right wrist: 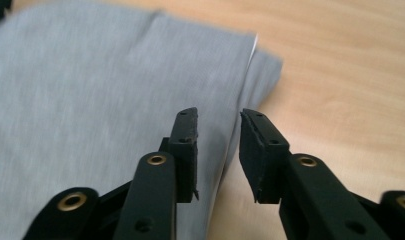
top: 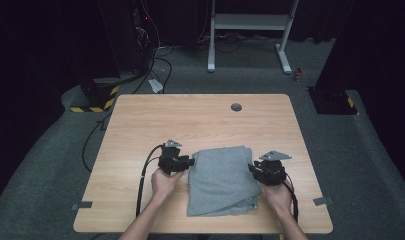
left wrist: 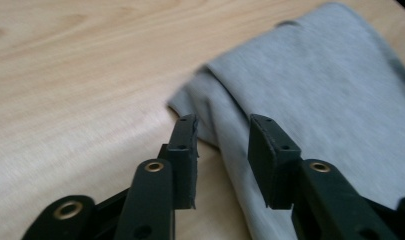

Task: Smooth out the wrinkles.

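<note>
both tongs, left (left wrist: 221,131) and right (right wrist: 217,127), stand apart, flanking the folded grey cloth (top: 221,179) on the worktop (top: 140,125), its edges released, probably mid-fold.

both black claws, the left claw (top: 189,161) and the right claw (top: 254,170), carry brass-ringed screw holes, grey three-cornered top plates and trailing black cables; forearms bare.

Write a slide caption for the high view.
Two hand-held tongs, left and right, flank a folded grey cloth on a table.
</note>
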Demonstrator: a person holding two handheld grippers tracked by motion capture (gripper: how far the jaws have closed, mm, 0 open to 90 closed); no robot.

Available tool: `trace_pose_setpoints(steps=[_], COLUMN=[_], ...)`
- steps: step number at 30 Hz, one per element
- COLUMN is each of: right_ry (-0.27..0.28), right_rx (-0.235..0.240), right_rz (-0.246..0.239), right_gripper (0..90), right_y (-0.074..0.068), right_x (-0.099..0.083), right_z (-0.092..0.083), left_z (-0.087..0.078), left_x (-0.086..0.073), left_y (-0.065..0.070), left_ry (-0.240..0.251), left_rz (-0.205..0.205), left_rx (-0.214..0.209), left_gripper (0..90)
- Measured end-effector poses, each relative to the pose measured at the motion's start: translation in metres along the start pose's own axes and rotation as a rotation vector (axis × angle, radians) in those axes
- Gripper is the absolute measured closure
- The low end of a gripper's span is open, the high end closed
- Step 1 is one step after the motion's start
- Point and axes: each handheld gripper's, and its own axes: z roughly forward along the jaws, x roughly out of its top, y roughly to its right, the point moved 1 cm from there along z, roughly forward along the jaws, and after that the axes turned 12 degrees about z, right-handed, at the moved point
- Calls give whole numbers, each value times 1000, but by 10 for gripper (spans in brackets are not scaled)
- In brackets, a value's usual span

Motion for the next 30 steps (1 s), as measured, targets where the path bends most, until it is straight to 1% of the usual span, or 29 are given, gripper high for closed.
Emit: trace_pose_setpoints(steps=[1,2,4,6,7,9,10,11,12,14,15,16,17,19,20,21,22,23,26,28,30], right_ry=[10,18,29,33,32,30,27,19,6,-7,-25,-43,-49,-53,-57,-62,-64,-65,-44,-31,-15], right_rx=[-2,-7,-13,-18,-19,-27,-32,-35,-40,-49,-56,-57,-51,-22,-25,-32,-34,-36,-50,-76,-86], right_rz=[11,25,41,44,48,58,67,72,79,76,81,90,99,142,142,131,130,133,92,58,43], right_gripper=[662,649,643,641,640,636,633,629,630,632,633,636,644,715,768,812,830,843,863,867,869], right_y=[1,1,0,-1,-2,-1,-1,-1,-1,-1,-1,0,1,4,4,3,3,4,4,3,5], right_x=[6,11,21,31,34,42,45,49,52,55,56,56,57,56,56,56,55,55,55,54,54], right_z=[2,5,10,16,18,25,29,33,38,45,49,53,56,59,60,60,61,60,56,49,44], left_z=[3,7,13,17,20,24,26,28,29,31,32,34,35,36,38,39,38,38,35,28,20], left_x=[2,5,8,10,10,8,7,6,6,6,6,6,6,6,8,11,14,17,18,18,19], left_y=[-1,-2,-5,-8,-9,-11,-13,-14,-14,-13,-13,-13,-13,-14,-13,-11,-10,-8,-9,-12,-16], left_ry=[-1,-11,-23,-17,-13,-20,-30,-34,-34,-29,-31,-33,-27,-35,-50,-68,-86,-82,-107,-109,-103], left_rz=[-6,-4,-6,-25,-45,-61,-62,-69,-66,-65,-61,-67,-70,-79,-69,-41,-10,-5,12,21,19], left_rx=[5,12,34,34,28,28,28,19,15,9,3,-5,-16,-37,-45,-32,-20,-10,2,21,47], left_gripper=[627,614,595,588,588,580,576,573,573,586,598,611,632,703,753,789,820,840,865,873,876])
